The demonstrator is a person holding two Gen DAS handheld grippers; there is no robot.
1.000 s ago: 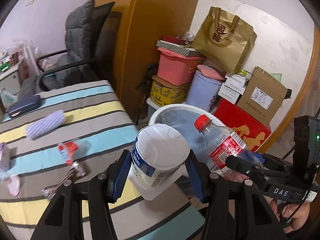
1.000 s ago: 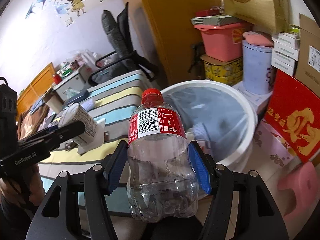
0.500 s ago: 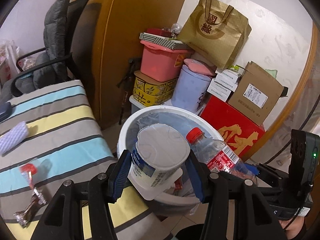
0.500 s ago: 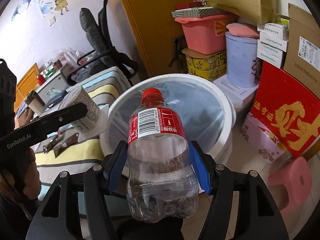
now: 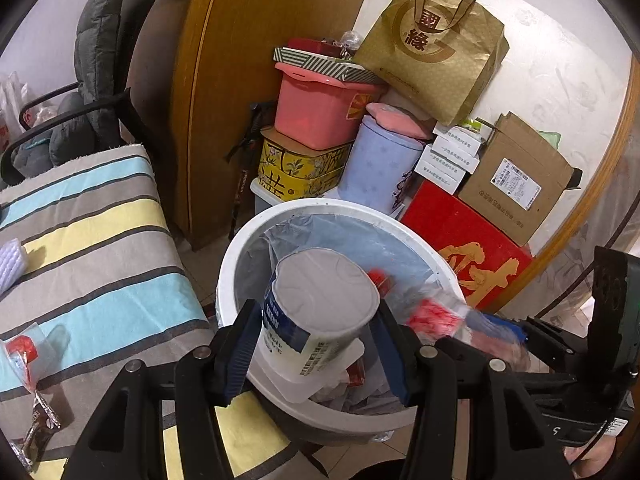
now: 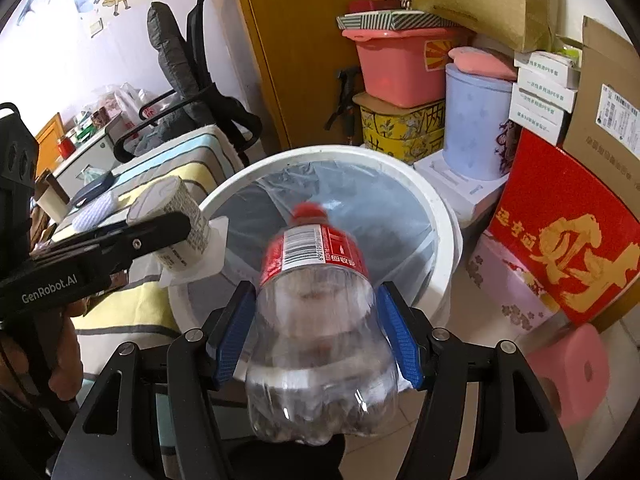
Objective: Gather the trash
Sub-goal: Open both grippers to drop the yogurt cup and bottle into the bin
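Striped mattress (image 5: 88, 248), office chair (image 5: 100, 80), stacked boxes (image 5: 320, 120).

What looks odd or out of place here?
Wrappers litter the striped bedcover. The plastic bottle looks blurred between the right gripper pads, possibly slipping toward the white bin.

"GenRobot.AI" on left hand-held gripper (image 6: 176, 236); "國緣" on gold paper bag (image 5: 436, 48).
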